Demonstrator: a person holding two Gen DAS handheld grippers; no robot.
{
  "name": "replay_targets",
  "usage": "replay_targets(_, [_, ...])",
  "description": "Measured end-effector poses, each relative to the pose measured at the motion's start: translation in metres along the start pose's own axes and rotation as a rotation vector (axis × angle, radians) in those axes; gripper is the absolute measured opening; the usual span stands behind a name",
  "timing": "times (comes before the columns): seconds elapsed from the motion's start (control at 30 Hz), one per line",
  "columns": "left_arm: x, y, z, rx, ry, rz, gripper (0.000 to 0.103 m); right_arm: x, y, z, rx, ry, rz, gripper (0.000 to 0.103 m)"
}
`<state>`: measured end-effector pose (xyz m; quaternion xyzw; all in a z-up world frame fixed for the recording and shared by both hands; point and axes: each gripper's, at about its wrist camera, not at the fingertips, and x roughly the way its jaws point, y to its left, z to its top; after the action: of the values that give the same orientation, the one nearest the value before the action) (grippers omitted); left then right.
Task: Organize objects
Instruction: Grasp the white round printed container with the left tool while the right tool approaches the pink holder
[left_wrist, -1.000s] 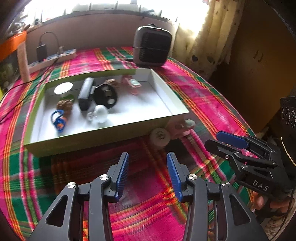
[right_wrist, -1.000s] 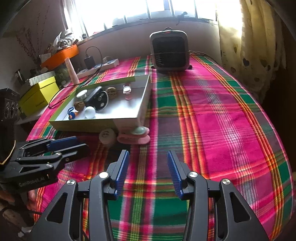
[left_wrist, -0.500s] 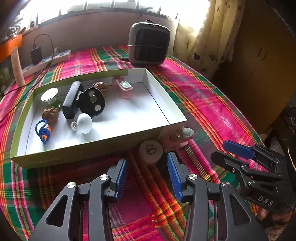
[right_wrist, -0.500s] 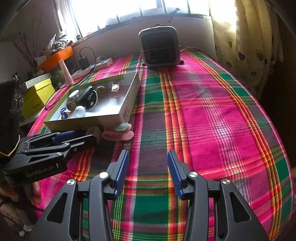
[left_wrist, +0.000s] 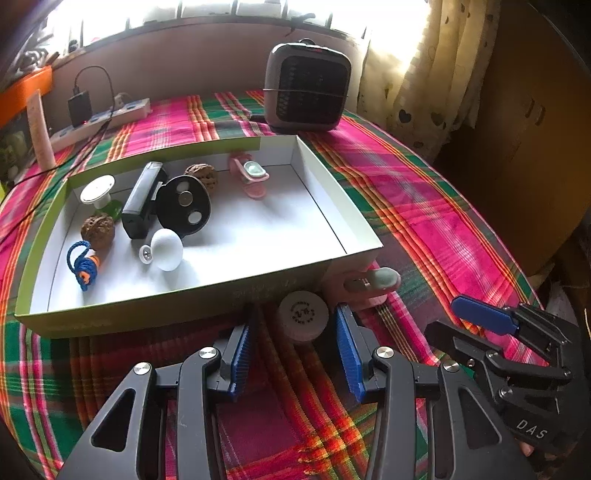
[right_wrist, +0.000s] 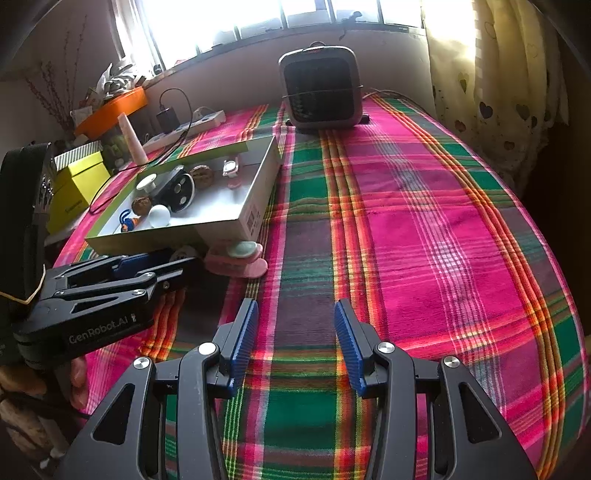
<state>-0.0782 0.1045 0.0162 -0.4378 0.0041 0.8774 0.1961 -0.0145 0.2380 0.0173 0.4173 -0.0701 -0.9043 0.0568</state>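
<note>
A shallow box (left_wrist: 184, 299) with green walls and a white floor lies on the plaid cloth. It holds two walnuts, a black bar, a black disc (left_wrist: 183, 209), a white egg shape (left_wrist: 168, 248), a blue cord and a pink clip. Outside its front wall lie a round pale puck (left_wrist: 303, 316) and a second pink clip (left_wrist: 369, 284). My left gripper (left_wrist: 297, 332) is open, with the puck just between its fingertips and untouched by the pads. My right gripper (right_wrist: 295, 321) stands open over bare cloth, to the right of the left gripper (right_wrist: 177, 264).
A grey fan heater (left_wrist: 308, 96) stands behind the box by the window wall. A power strip (left_wrist: 103, 118) with a plugged charger lies at the back left. A yellow box (right_wrist: 77, 184) and an orange tray sit left of the table. Curtains hang at right.
My left gripper has moved forward towards the box, so the puck now sits between its fingertips. The right gripper has hardly shifted, and both stay equally wide.
</note>
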Motion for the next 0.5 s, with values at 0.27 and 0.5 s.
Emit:
replay_targets(0.27, [-0.003, 0.007, -0.002, -0.029, -0.006, 0.003, 0.027, 0.002, 0.006, 0.001, -0.016, 0.004, 0.003, 0.044])
replay_targets(0.5, [-0.008, 0.012, -0.008, -0.039, -0.012, -0.004, 0.027, 0.009, 0.014, 0.011, -0.048, 0.004, 0.024, 0.044])
